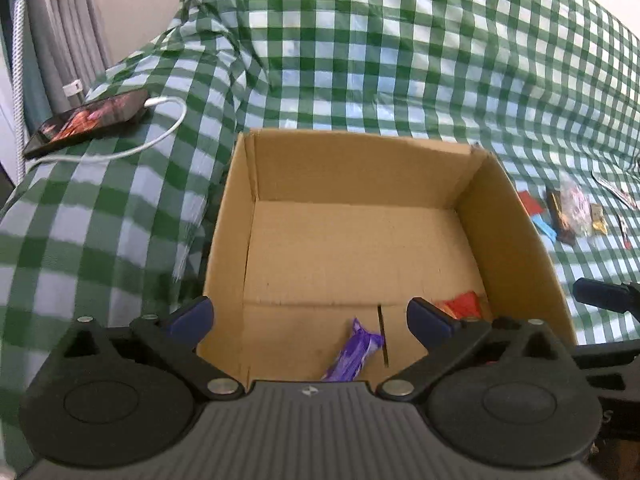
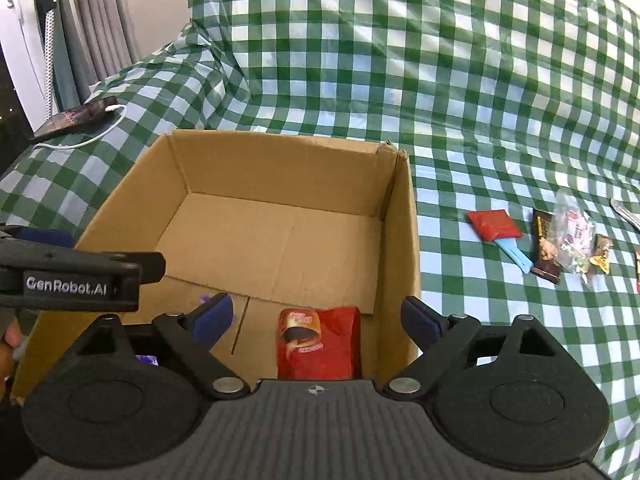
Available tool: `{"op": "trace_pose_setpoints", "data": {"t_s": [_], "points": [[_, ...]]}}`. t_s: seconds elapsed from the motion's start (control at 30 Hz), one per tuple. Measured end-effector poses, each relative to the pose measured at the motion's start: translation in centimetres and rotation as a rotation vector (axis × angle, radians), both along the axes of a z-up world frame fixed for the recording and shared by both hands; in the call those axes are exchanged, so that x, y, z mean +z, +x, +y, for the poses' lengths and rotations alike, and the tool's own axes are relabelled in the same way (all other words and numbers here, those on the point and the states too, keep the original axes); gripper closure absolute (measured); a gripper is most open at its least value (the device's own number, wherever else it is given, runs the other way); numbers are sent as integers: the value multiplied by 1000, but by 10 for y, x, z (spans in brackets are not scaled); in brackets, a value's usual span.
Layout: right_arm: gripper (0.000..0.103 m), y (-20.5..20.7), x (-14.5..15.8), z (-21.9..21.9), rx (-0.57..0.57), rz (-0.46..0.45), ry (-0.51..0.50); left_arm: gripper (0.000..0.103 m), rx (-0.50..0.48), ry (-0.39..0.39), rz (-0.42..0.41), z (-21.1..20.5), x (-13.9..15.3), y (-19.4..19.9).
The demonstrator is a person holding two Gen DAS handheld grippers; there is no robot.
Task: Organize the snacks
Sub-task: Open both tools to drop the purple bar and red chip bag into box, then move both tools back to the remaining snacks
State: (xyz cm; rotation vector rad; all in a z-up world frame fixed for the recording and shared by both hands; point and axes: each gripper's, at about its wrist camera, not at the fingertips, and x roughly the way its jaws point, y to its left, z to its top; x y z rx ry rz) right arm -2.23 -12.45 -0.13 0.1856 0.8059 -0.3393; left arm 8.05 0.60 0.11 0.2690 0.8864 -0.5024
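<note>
Two wide-open grippers over a box, a snack lying under each.

Biggest first: green and white cloth (image 1: pixel 400 60), crumpled at the back, edges cut off. Brown box (image 1: pixel 516 240) in the middle, top open, near wall hidden behind the grippers. Left gripper (image 1: pixel 310 318) spread wide, nothing between its blue tips; seen from the right view only as a black arm (image 2: pixel 80 276) cut off at the edge, with a bit of a hand (image 2: pixel 8 344) beside it. Right gripper (image 2: pixel 318 318) spread wide too, nothing held. Phone (image 1: pixel 86 120) far left with a white cable (image 1: pixel 160 136). Red pack (image 2: pixel 320 344) flat in the box near the right wall, low end hidden. Purple bar (image 1: pixel 352 354) in the box, low end hidden too. More snacks (image 2: pixel 560 240) in a small pile on the cloth, right of the box, too small to read.
</note>
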Motion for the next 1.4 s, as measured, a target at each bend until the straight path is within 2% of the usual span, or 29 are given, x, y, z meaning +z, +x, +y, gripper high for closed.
{"op": "trace_pose_setpoints", "data": {"t_s": [0.33, 0.5, 0.67, 0.9, 1.4], "points": [[6, -84, 25, 38, 39, 17, 12, 0, 65, 5, 37, 54, 27, -86], [5, -124, 34, 54, 51, -4, -33, 0, 54, 13, -21, 73, 40, -129], [3, -155, 51, 65, 46, -68, -82, 0, 50, -10, -78, 80, 56, -157], [2, -185, 66, 80, 54, -129, -127, 0, 30, -23, -155, 84, 72, -187], [1, -213, 78, 97, 46, -192, -150, 0, 36, -39, -213, 95, 87, -214]]}}
